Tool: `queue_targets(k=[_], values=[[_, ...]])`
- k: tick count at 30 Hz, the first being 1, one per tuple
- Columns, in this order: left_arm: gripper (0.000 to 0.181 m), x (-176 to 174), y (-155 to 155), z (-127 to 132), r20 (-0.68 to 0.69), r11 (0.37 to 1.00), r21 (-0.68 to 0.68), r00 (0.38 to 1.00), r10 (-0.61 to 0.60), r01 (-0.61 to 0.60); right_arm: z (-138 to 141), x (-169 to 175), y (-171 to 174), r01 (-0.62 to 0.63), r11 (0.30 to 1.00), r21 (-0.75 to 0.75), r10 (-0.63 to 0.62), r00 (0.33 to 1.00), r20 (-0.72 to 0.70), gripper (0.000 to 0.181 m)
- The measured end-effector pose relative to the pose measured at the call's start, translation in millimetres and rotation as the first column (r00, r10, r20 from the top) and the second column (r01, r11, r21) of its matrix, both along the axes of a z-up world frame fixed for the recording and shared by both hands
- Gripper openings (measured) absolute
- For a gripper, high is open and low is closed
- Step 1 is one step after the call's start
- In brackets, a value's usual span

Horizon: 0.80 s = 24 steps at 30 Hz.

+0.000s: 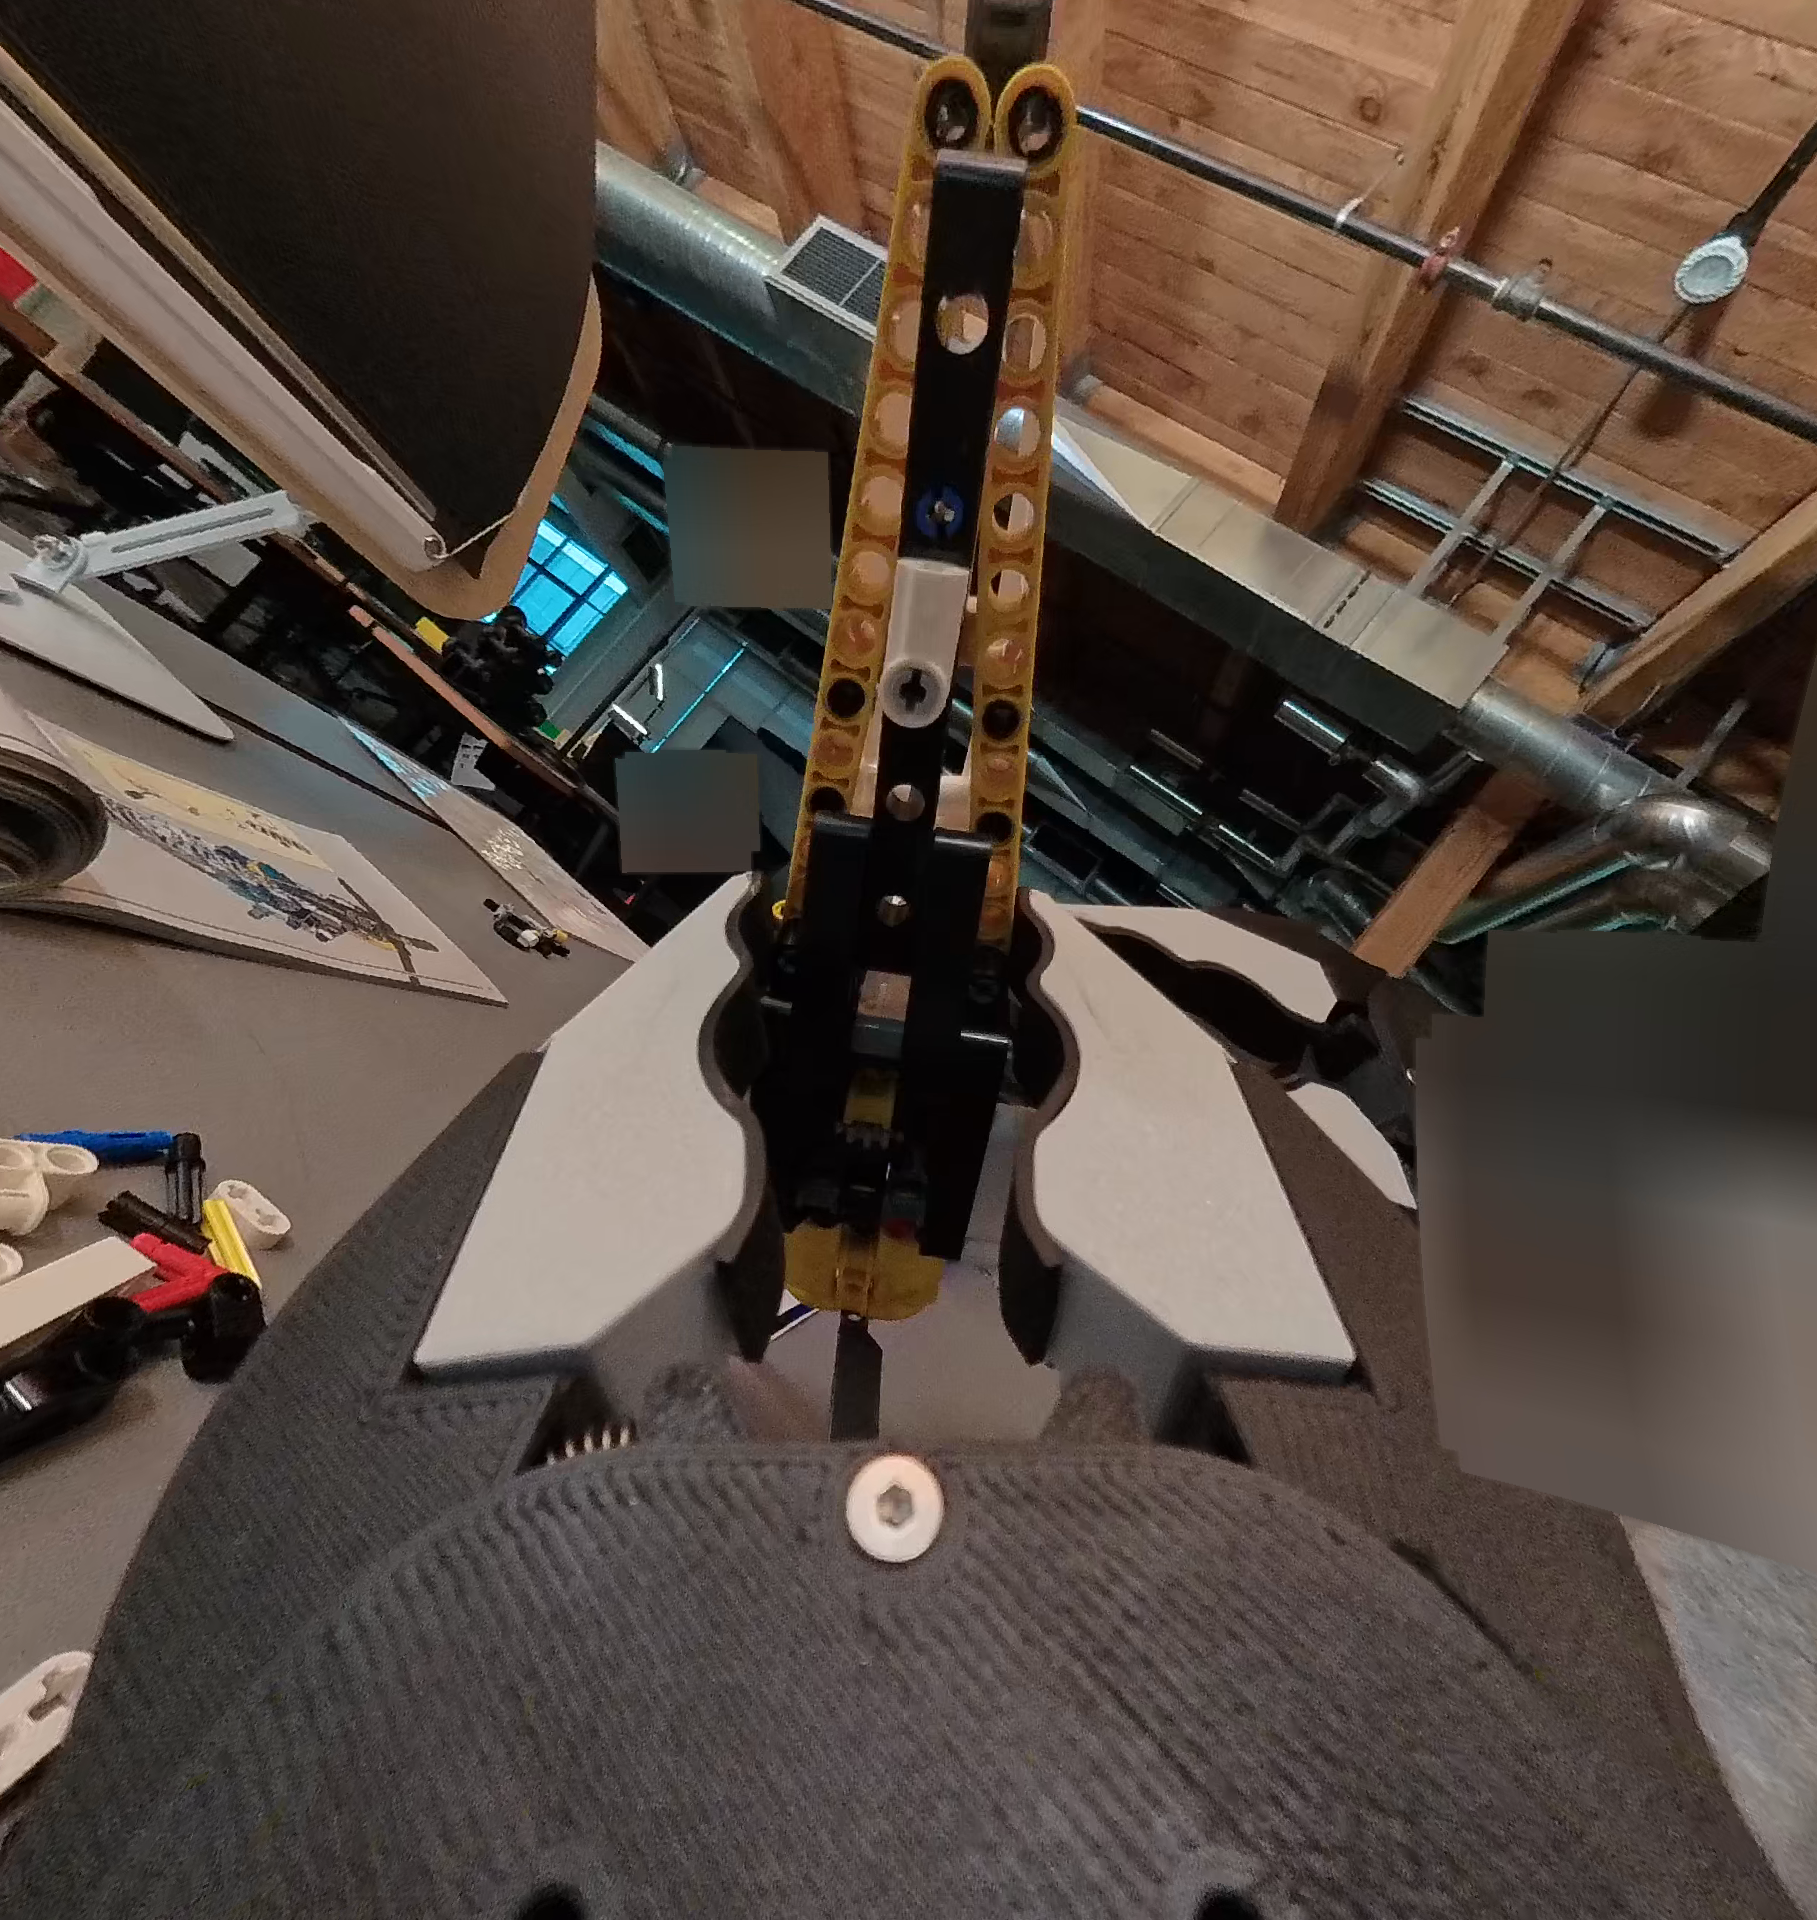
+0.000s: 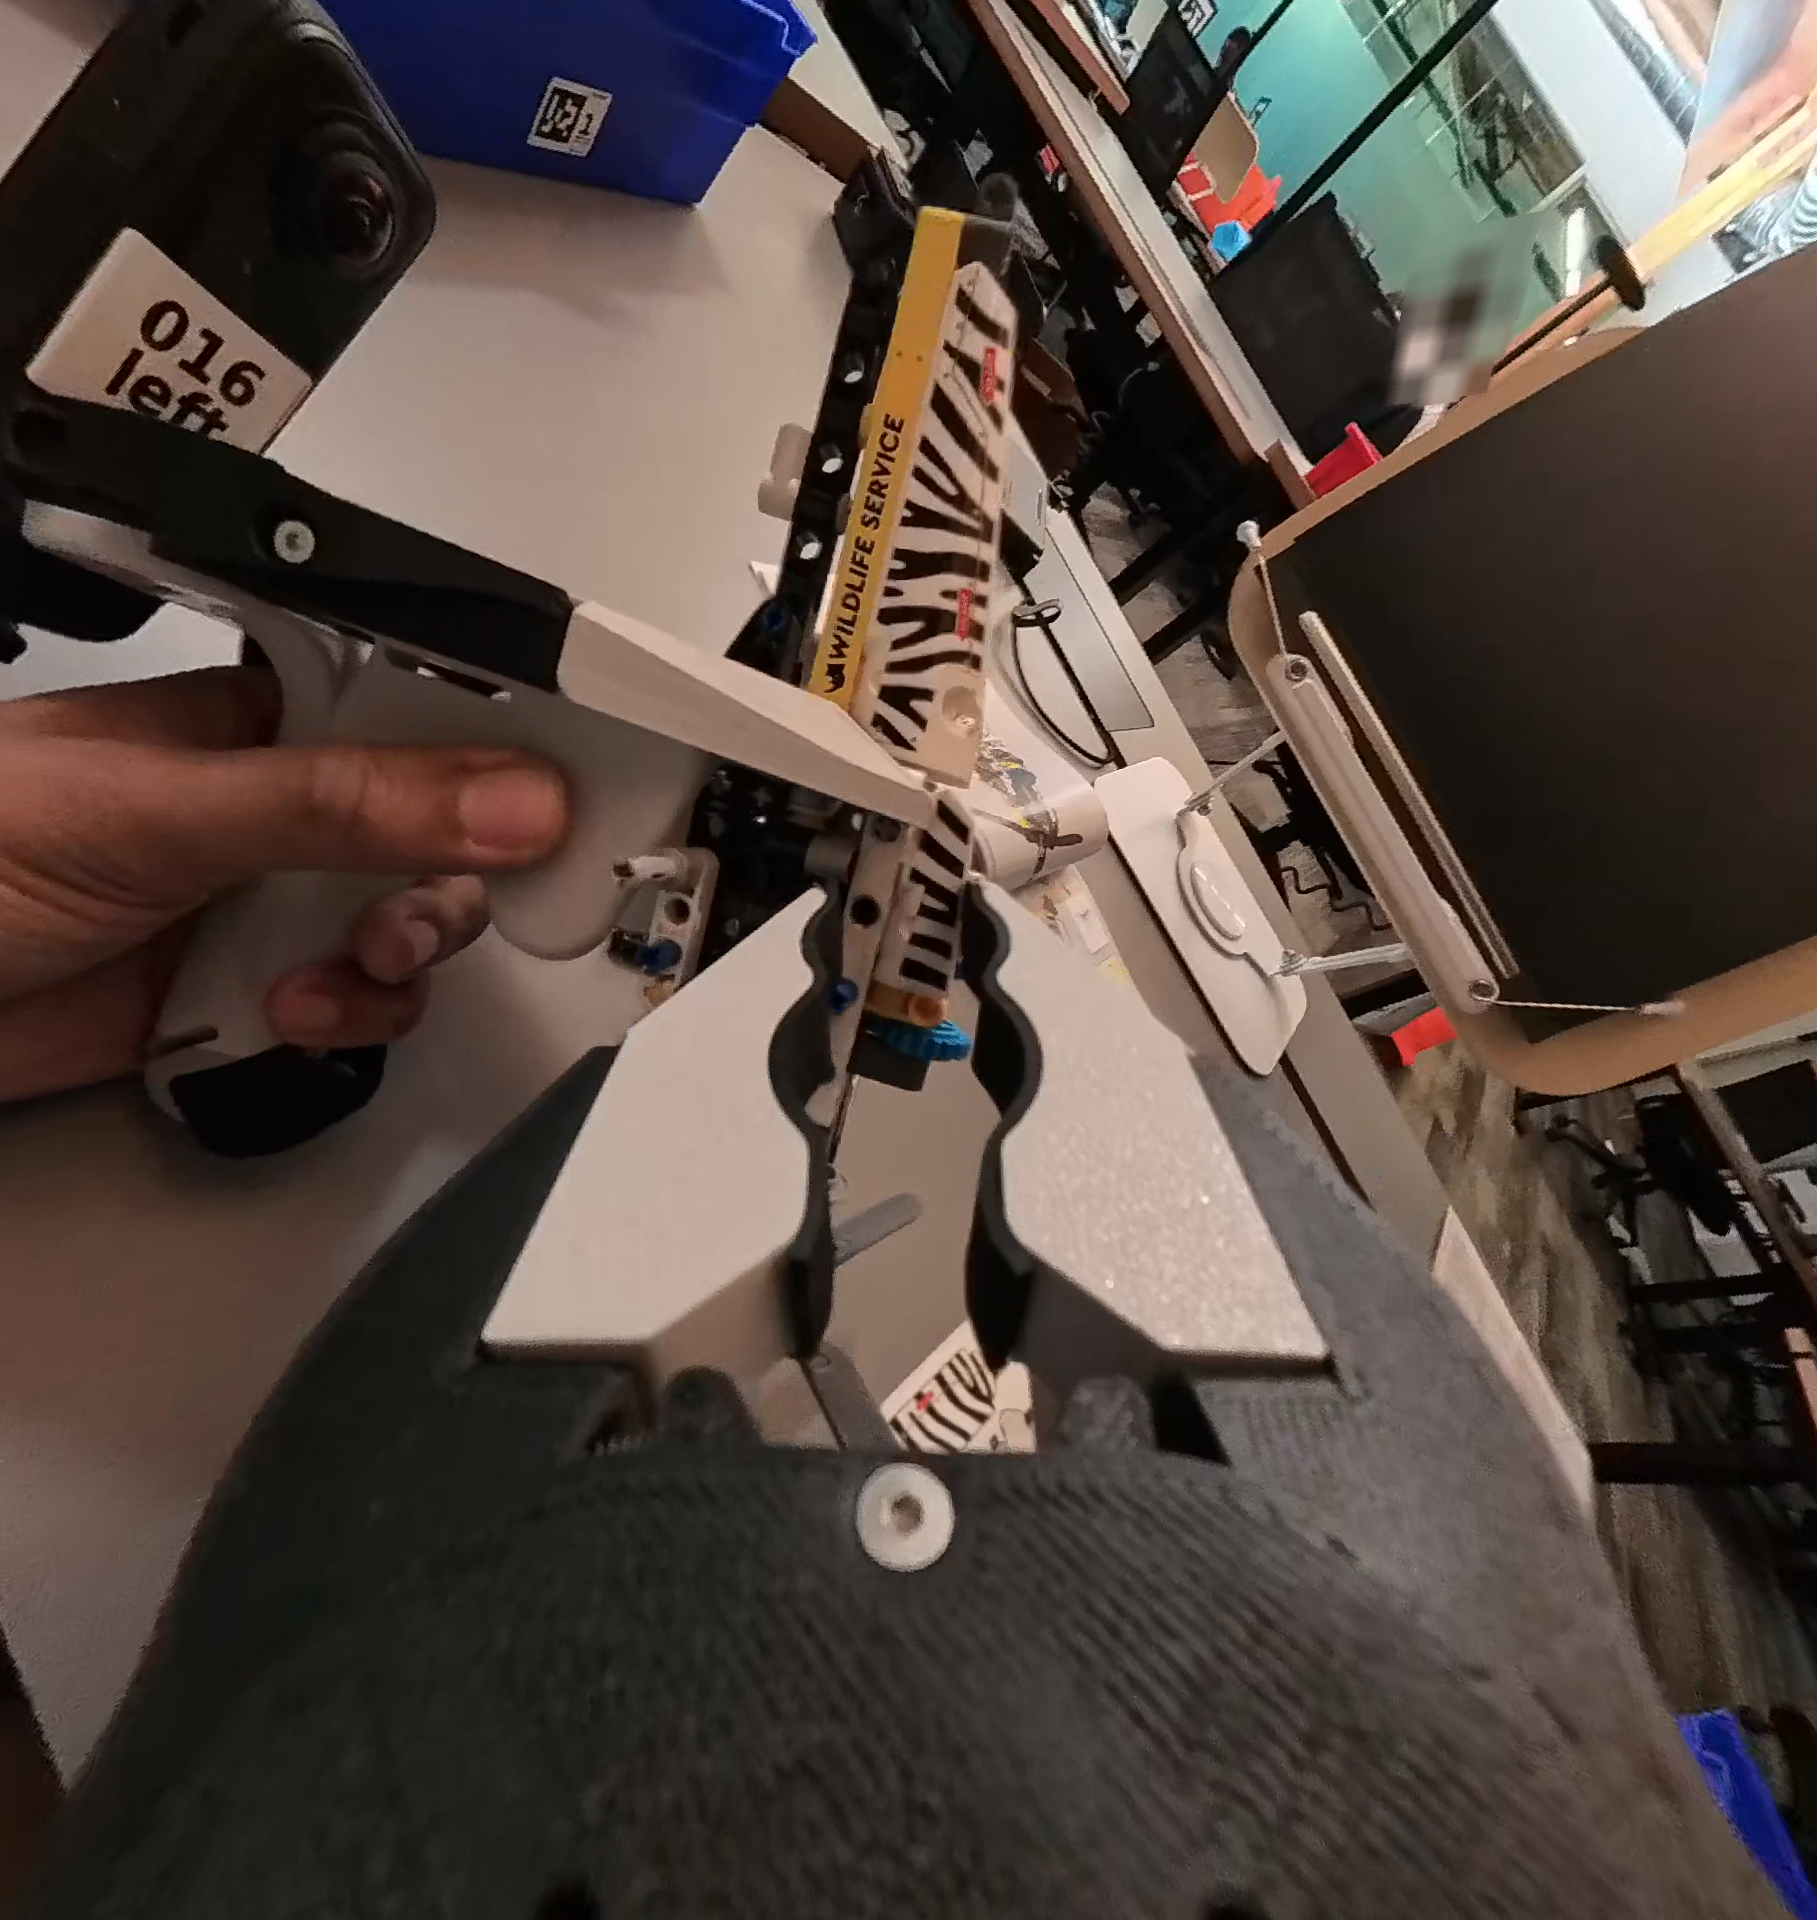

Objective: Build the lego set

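Both tongs are clamping the long yellow-and-black beam lego assembly [image 1: 961, 540]: left tongs [image 1: 888, 1049] mid-body, right tongs [image 2: 899, 997] its zebra-striped end; mid-build, probably needing a loose plastic pin [image 1: 185, 1174] next

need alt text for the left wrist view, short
The left gripper is shut on a long yellow-and-black lego beam assembly, holding it up toward a wooden ceiling. Loose small lego pieces and an open instruction booklet lie on the grey table at left.
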<state>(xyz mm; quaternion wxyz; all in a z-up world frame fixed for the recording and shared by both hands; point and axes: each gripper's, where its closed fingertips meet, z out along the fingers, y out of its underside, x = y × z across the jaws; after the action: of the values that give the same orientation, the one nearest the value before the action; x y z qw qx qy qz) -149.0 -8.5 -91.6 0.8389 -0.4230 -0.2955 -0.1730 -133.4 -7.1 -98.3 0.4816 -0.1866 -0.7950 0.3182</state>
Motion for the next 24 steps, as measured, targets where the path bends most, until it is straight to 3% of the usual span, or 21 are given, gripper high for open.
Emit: queue_targets(k=[12, 16, 24], values=[[0.043, -2.1, -3.4, 1.1, 0.019, 0.999, 0.031, 1.0, -0.013, 0.013, -1.3, 0.0, -2.3, -0.012, 1.0, -0.009, 0.012, 1.0, -0.027, 0.021], [0.051, 0.0, -5.9, 5.3, 0.009, 0.997, 0.07, 0.999, -0.032, 0.031, -4.1, -0.4, 3.3, -0.001, 1.0, -0.014, 0.001, 1.0, -0.008, 0.021], [0.044, 4.0, 1.1, 2.6, 0.003, 0.997, 0.037, 0.998, -0.07, 0.07, 1.8, 5.4, 3.7, -0.037, 0.996, -0.076, 0.037, 0.999, -0.005, 0.02]])
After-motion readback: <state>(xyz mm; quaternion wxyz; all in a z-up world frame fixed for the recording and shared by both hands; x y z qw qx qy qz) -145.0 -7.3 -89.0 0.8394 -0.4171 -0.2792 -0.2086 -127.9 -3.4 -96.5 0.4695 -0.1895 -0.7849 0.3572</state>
